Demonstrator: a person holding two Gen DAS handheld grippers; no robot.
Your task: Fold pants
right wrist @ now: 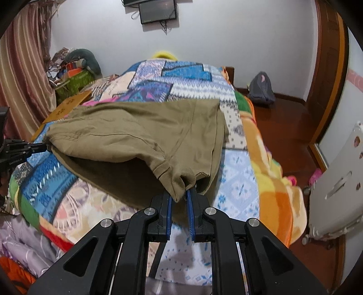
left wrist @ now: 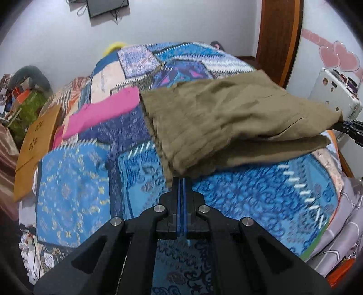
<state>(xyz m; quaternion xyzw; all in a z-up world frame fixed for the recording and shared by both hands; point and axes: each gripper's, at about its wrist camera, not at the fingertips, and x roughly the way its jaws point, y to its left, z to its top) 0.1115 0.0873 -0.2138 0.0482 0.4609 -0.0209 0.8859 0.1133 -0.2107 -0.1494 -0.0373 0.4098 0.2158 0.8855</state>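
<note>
Left black two-finger gripper with blue pads (left wrist: 181, 181) clenched tight, pads pressed together on a corner of the olive-brown cotton pants (left wrist: 226, 120) – fabric pinched right at the fingertips. Right black two-finger gripper with blue pads (right wrist: 182, 195) nipping the other near corner, a bunched hem of the same pants (right wrist: 140, 136) caught between pads that stand a little apart around the thick cloth. Seen from the left wrist view, that right gripper (left wrist: 349, 130) poking in at the far right edge of the fabric; from the right wrist view, the left gripper (right wrist: 25, 148) reaching in from the left edge, tip at the cloth.

Pants folded over in layers, near edge lifted off the bed and stretched between the two grips, far part draped down onto the blue patchwork bedspread (left wrist: 74, 181) – upper layer sagging over a lower one, dark hollow beneath. Bright pink garment (left wrist: 102, 113) lying flat on the bedspread just beyond the pants' left end. Brown cardboard sheet (left wrist: 34, 147) at the bed's left side. Orange and yellow blanket (right wrist: 267, 172) hanging over the bed's right edge. White hard-shell suitcase (right wrist: 338, 181) on the wooden floor by the door, grey backpack (right wrist: 261, 88) against the far wall, dark screen (right wrist: 157, 10) up on the wall
</note>
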